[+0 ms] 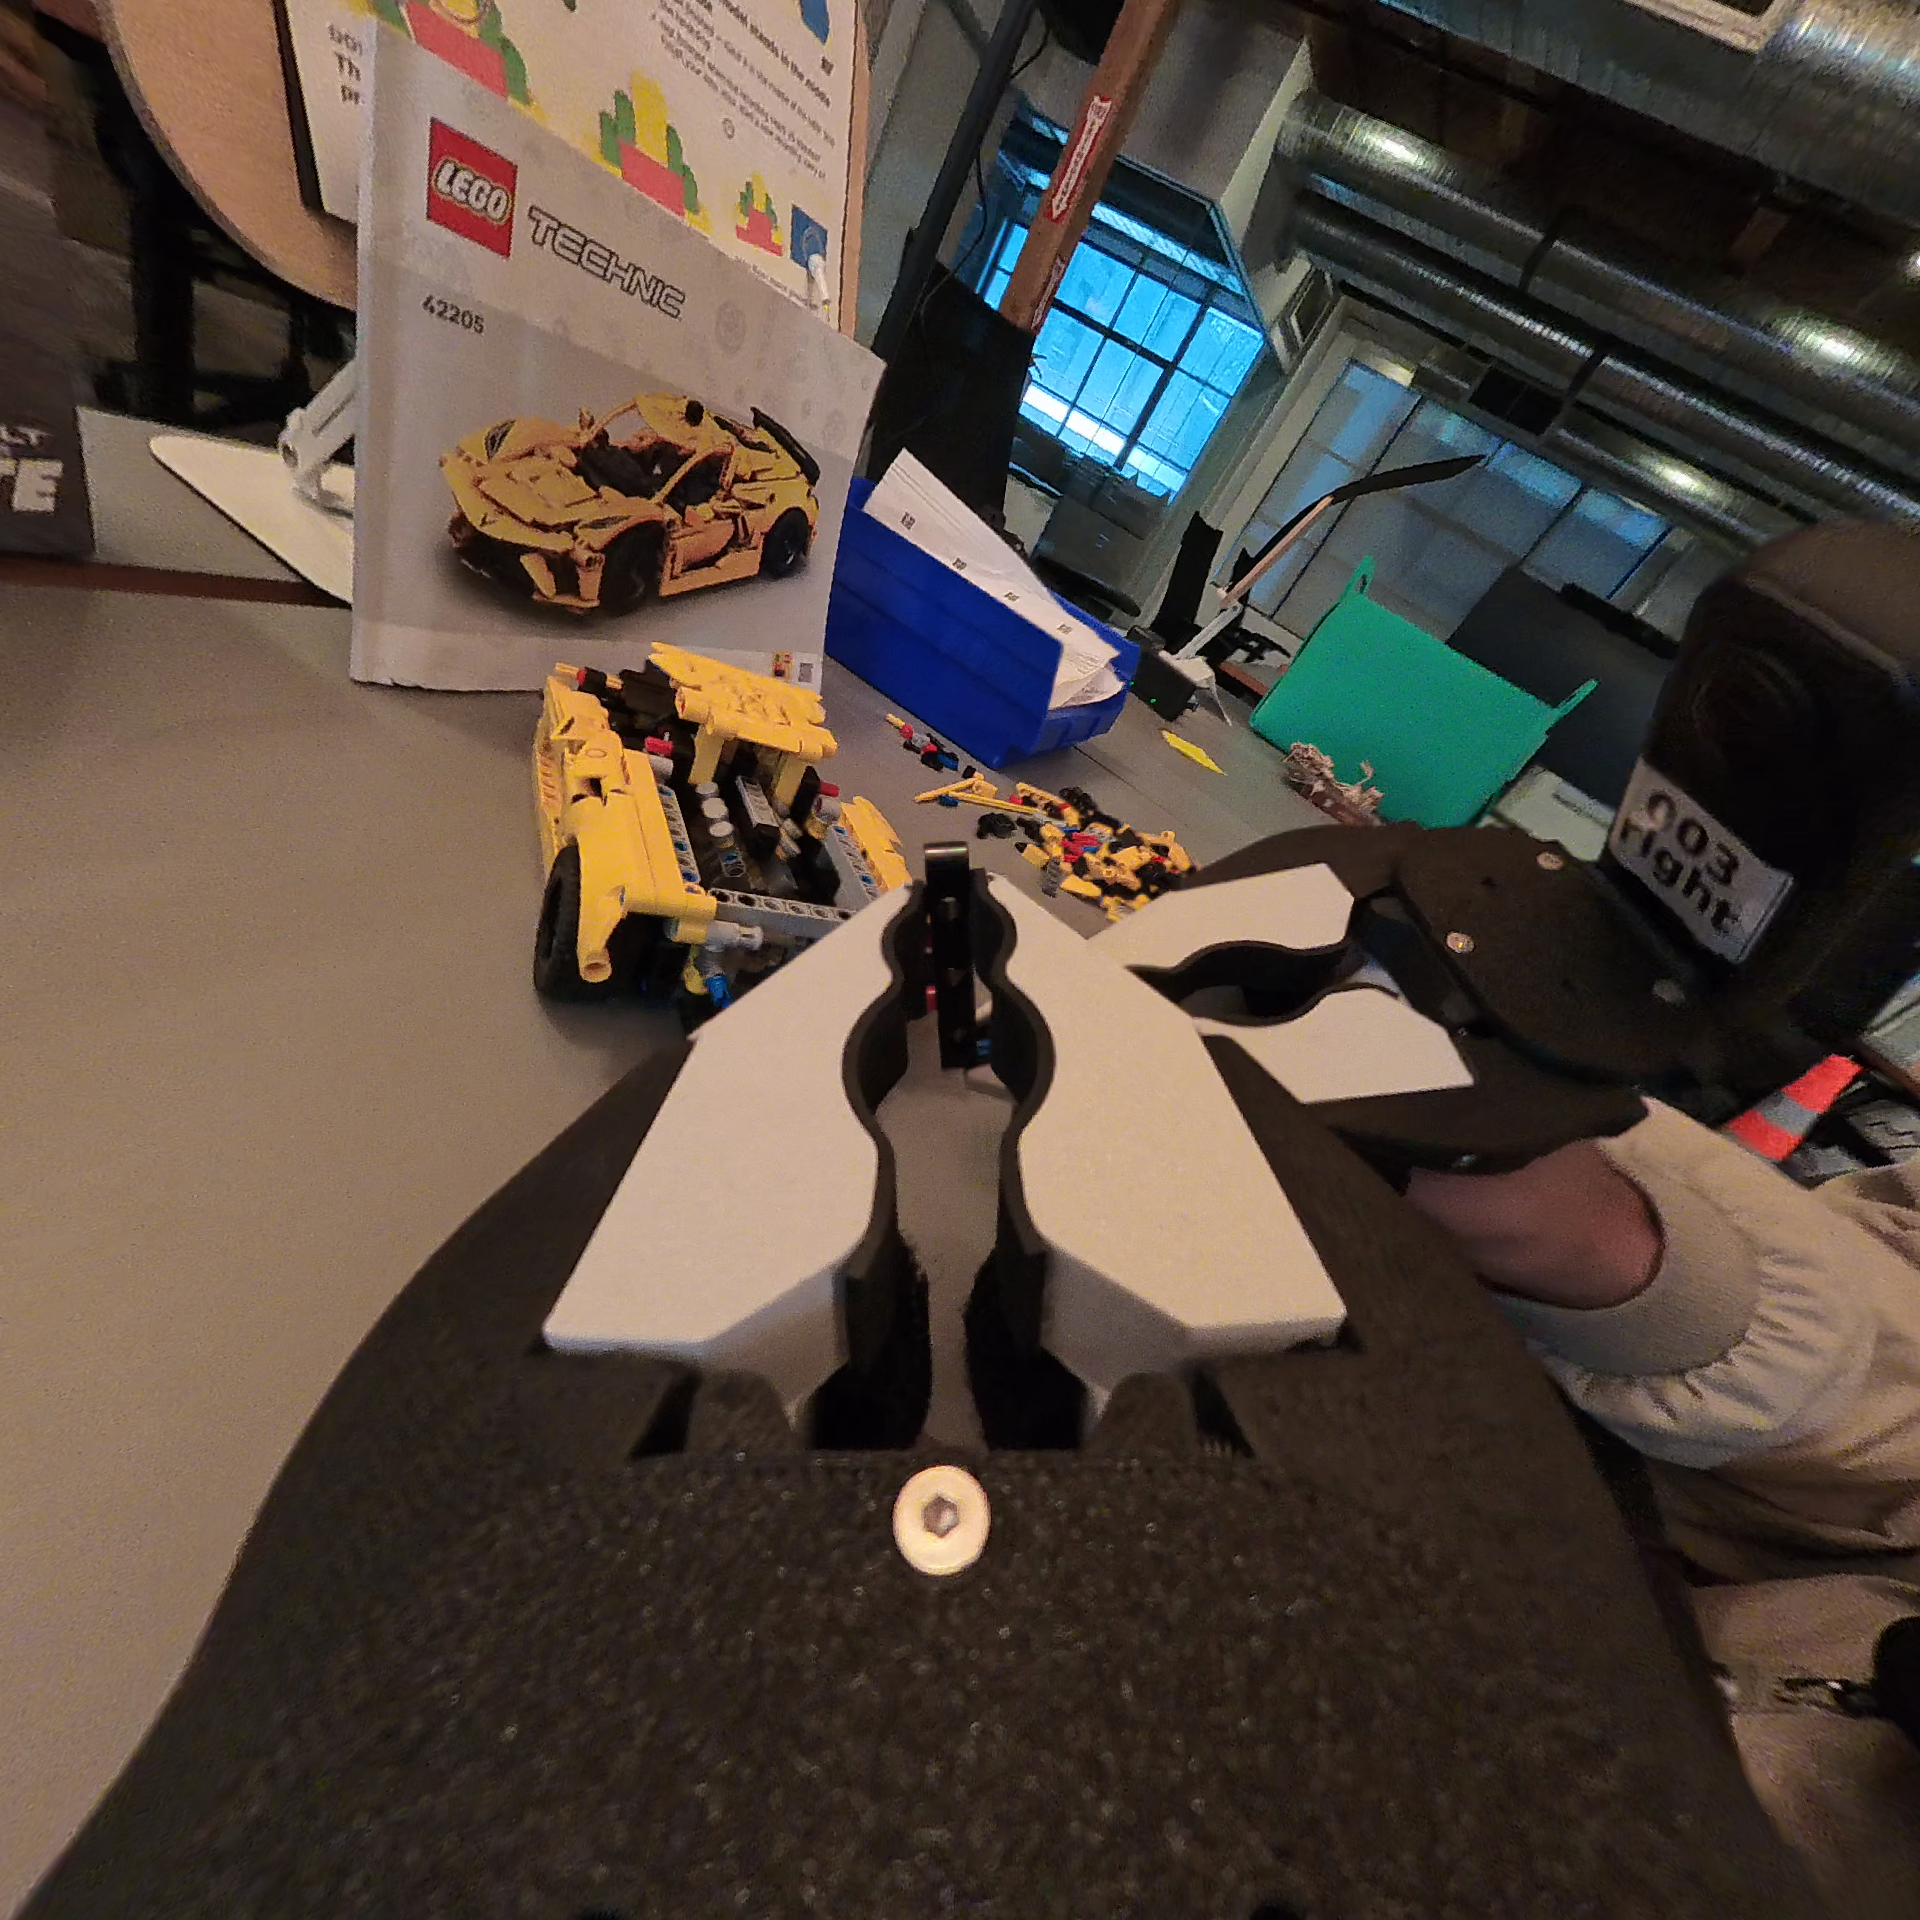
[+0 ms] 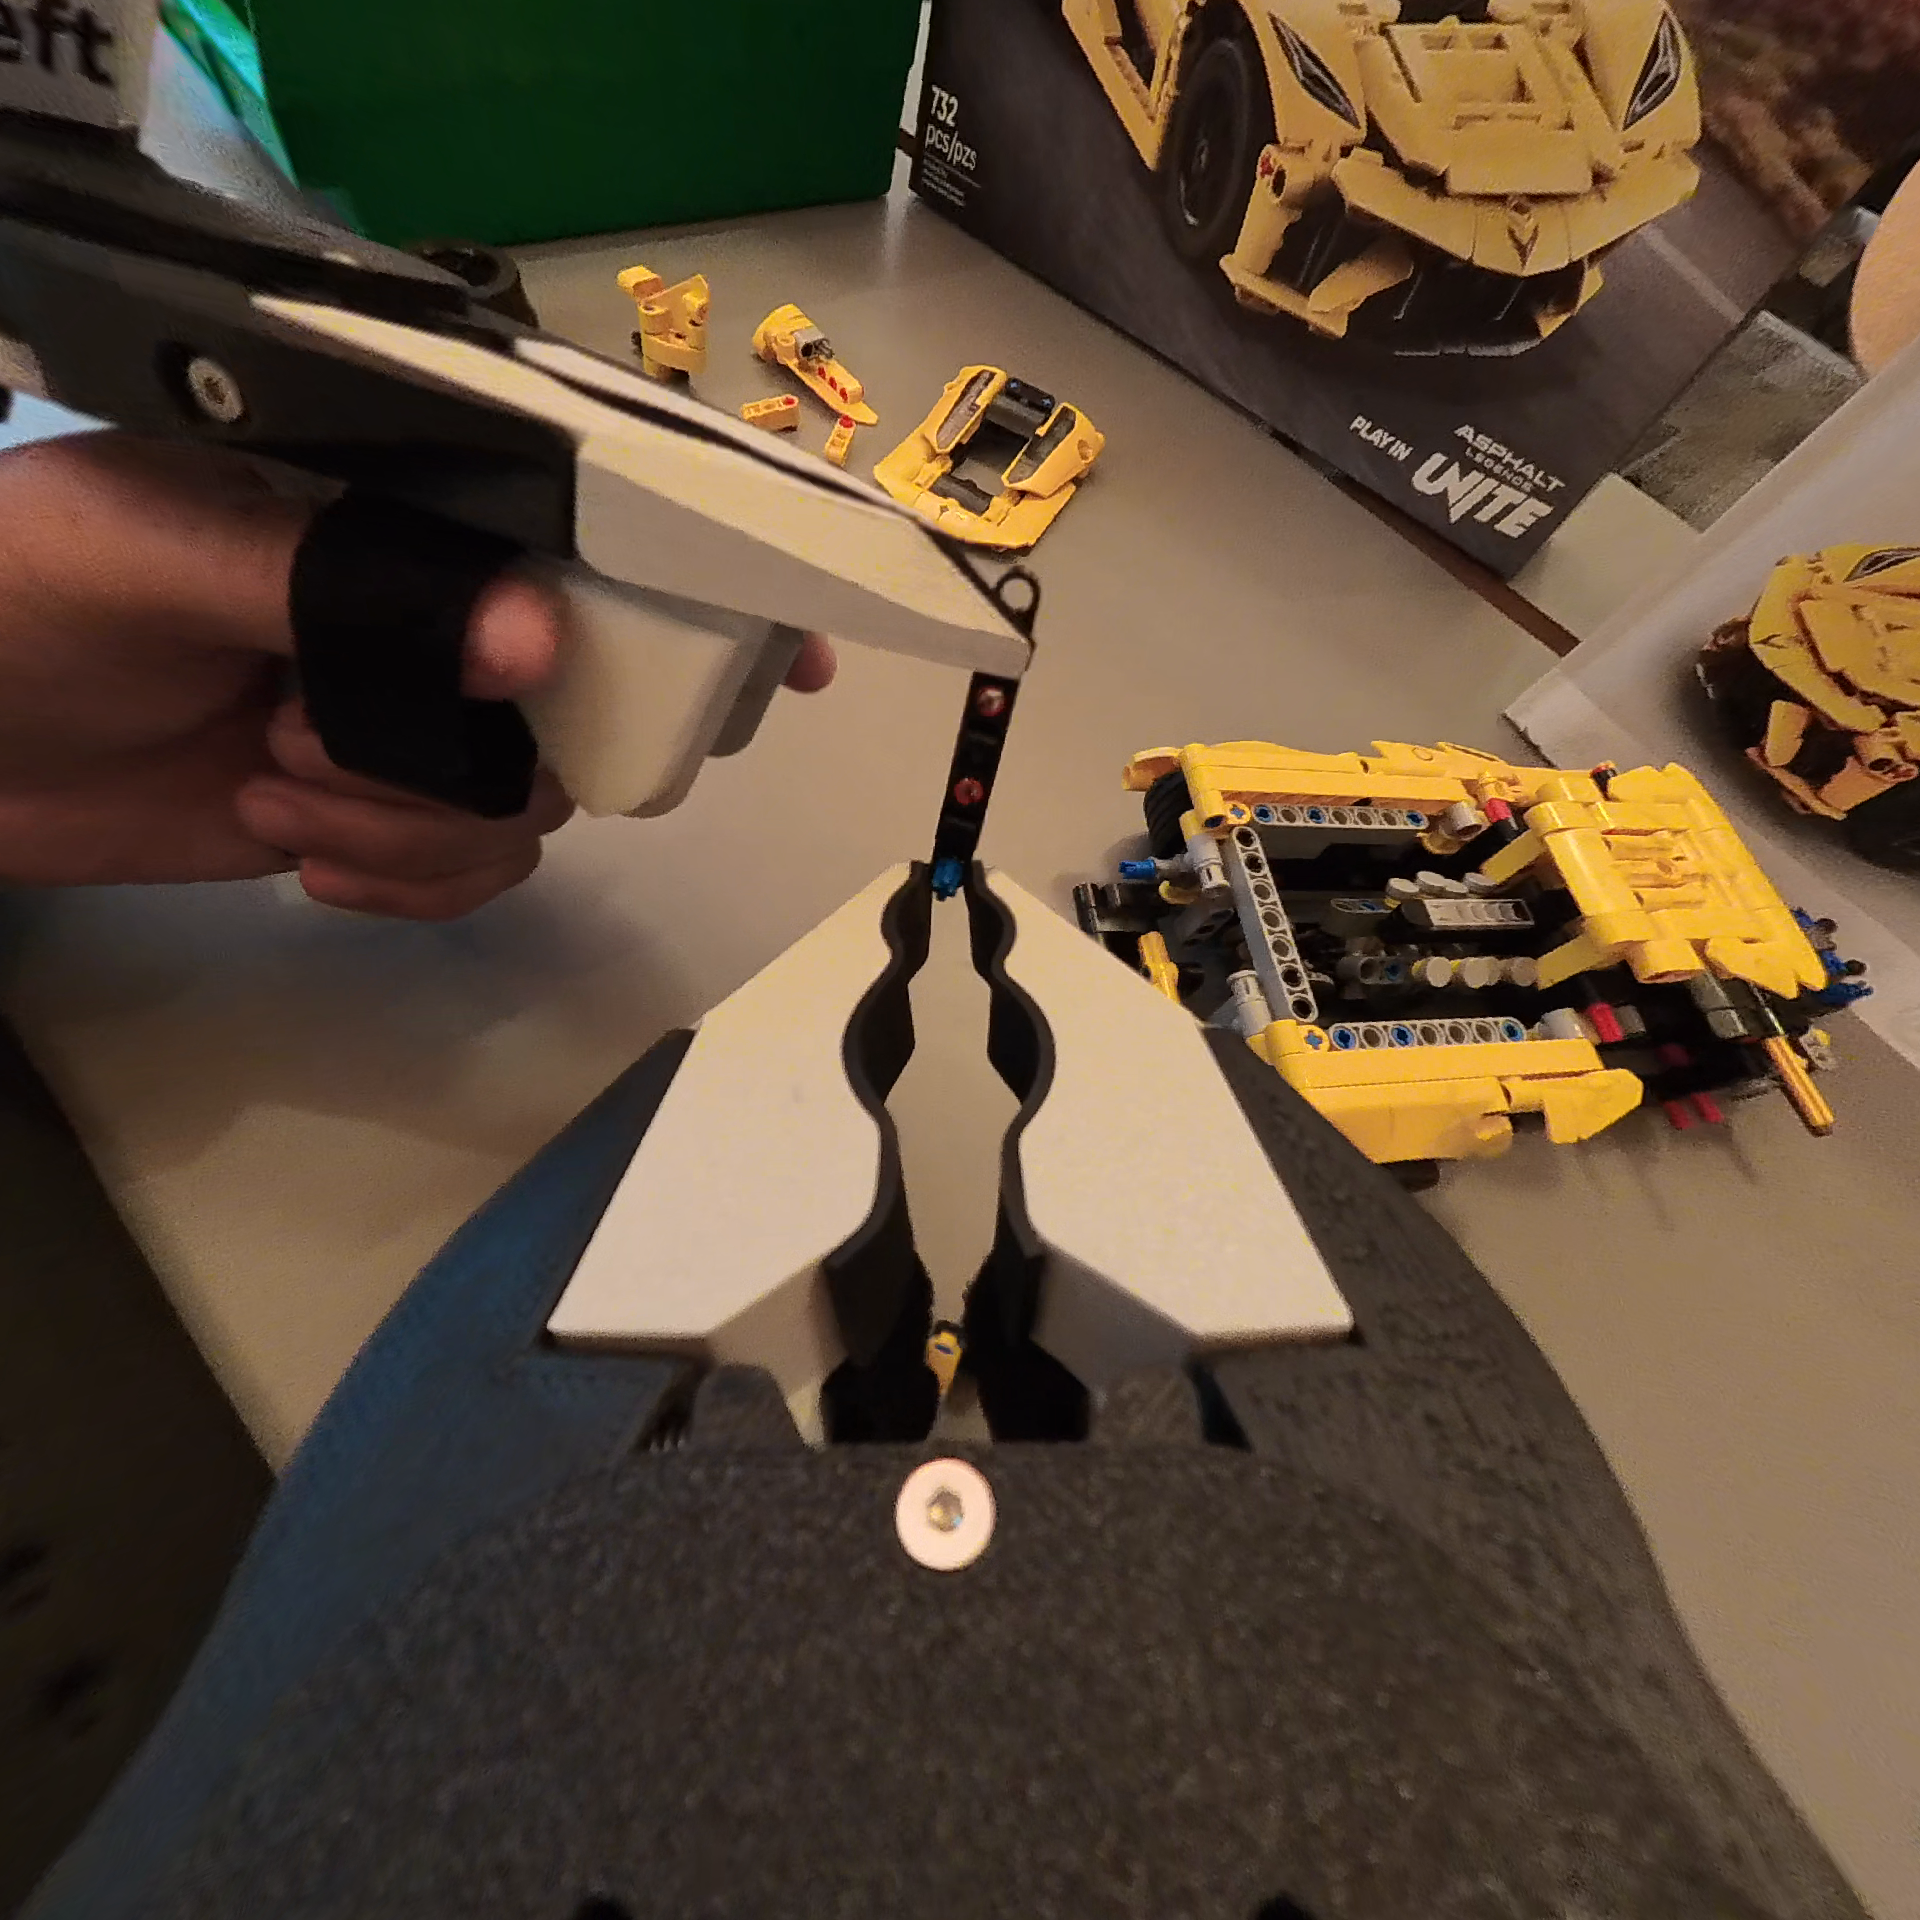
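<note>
Together, both tools (image 1: 948, 914) (image 2: 948, 883) pinch one black beam (image 2: 977, 758).

Glossy yellow plastic car model (image 2: 1455, 935), matt grey table (image 1: 260, 935), glossy paper booklet (image 1: 582, 416), rough black tongs (image 1: 948, 904)

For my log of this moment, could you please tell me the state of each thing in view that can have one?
Left tool: shut on the black beam.
Right tool: shut on the blue pin at the beam's lower end.
Black beam: held off the table, near upright.
Yellow car: part-built, frame exposed.
Blue bin: holds papers.
Booklet: closed, propped upright.
</note>
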The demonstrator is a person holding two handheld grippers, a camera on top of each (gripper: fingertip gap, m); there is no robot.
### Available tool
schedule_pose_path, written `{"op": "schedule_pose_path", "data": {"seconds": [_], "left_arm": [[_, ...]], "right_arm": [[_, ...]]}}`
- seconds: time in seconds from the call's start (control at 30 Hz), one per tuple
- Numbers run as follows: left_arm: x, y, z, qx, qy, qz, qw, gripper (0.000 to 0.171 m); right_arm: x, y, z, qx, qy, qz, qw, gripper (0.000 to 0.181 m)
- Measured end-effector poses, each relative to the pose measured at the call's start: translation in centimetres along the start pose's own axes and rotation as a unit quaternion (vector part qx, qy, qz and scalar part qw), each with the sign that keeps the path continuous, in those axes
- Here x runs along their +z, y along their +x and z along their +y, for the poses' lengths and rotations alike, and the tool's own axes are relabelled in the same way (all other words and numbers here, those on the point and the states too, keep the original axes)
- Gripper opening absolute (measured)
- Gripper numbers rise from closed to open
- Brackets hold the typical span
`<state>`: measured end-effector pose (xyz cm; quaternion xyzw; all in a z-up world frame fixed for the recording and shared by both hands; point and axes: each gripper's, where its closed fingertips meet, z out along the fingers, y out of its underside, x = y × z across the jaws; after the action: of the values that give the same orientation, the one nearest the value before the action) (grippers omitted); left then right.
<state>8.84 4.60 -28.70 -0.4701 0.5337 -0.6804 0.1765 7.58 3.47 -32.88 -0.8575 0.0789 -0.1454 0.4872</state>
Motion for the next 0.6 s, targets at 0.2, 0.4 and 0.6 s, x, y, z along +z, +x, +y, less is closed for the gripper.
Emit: {"op": "schedule_pose_path", "data": {"seconds": [0.2, 0.4, 0.6], "left_arm": [[0.4, -0.5, 1.1, 0.014, -0.032, -0.016, 0.999, 0.020], [0.6, -0.8, 1.6, -0.008, -0.047, -0.014, 0.999, 0.032], [0.9, 0.2, 2.4, -0.021, -0.071, 0.019, 0.997, 0.009]], "right_arm": [[-0.2, -0.1, 0.2, -0.010, 0.001, -0.002, 1.000, 0.005], [-0.4, 0.1, -0.4, -0.011, 0.018, 0.003, 1.000, 0.005], [-0.3, 0.3, -0.3, 0.002, 0.020, 0.004, 1.000, 0.006]]}}
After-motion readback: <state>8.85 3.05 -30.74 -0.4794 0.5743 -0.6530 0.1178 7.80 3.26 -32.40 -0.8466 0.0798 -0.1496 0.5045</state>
